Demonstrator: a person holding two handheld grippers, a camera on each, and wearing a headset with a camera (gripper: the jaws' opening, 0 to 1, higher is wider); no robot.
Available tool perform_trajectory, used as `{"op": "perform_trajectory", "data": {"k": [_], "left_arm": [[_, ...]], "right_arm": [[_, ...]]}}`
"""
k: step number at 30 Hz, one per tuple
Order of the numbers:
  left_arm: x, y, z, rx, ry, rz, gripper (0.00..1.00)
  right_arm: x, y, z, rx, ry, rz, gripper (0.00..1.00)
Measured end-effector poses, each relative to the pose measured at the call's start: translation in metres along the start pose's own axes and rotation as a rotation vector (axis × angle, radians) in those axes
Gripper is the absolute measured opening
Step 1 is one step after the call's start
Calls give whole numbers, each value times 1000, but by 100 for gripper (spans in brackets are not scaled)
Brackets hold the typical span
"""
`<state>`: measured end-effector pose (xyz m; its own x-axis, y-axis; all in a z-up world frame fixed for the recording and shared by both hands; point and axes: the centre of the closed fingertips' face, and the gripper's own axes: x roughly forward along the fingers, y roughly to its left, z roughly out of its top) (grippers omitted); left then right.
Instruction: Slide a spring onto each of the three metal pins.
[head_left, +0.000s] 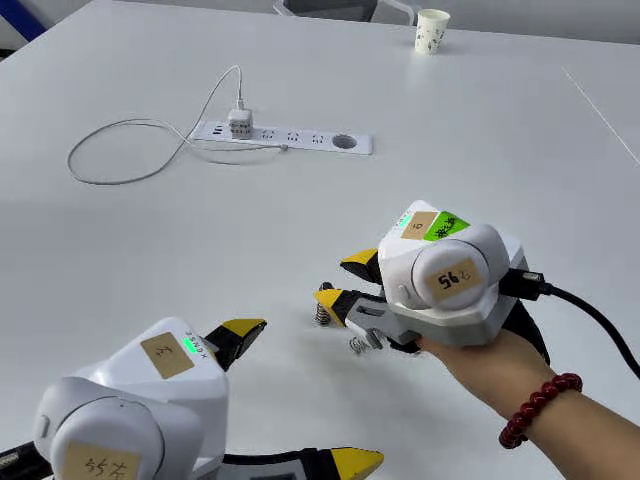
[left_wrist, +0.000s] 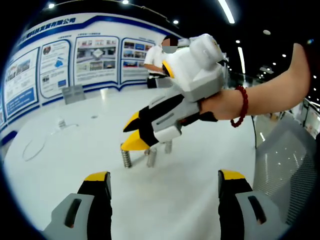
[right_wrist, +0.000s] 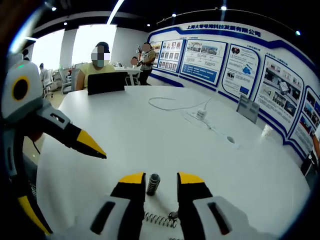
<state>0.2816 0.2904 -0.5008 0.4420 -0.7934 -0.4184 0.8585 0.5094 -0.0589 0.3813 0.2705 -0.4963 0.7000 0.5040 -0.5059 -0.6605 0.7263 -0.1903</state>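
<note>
Honestly, with the right gripper (right_wrist: 154, 177) jaws half-open around an upright spring-wrapped pin (right_wrist: 153, 184) by the near edge of the desk (head_left: 300, 200) and the left gripper (left_wrist: 164, 176) gaping wide, I'd pinch the lying spring (right_wrist: 157, 219) mid-coil, gently.

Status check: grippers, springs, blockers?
Right gripper open, fingers either side of an upright spring. Left gripper open, empty, hovering nearby. Second spring lying flat on the table. Nothing in the way.
</note>
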Motion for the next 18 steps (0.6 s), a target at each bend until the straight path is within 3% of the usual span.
{"op": "perform_trajectory", "data": {"k": [6, 11, 18], "left_arm": [[2, -1, 0, 12, 5, 1, 87], [5, 1, -6, 53, 43, 9, 80], [8, 2, -4, 48, 38, 10, 75]], "right_arm": [[-11, -5, -1, 47, -5, -10, 28], [-23, -12, -2, 101, -26, -33, 29], [-40, -19, -7, 137, -39, -60, 31]]}}
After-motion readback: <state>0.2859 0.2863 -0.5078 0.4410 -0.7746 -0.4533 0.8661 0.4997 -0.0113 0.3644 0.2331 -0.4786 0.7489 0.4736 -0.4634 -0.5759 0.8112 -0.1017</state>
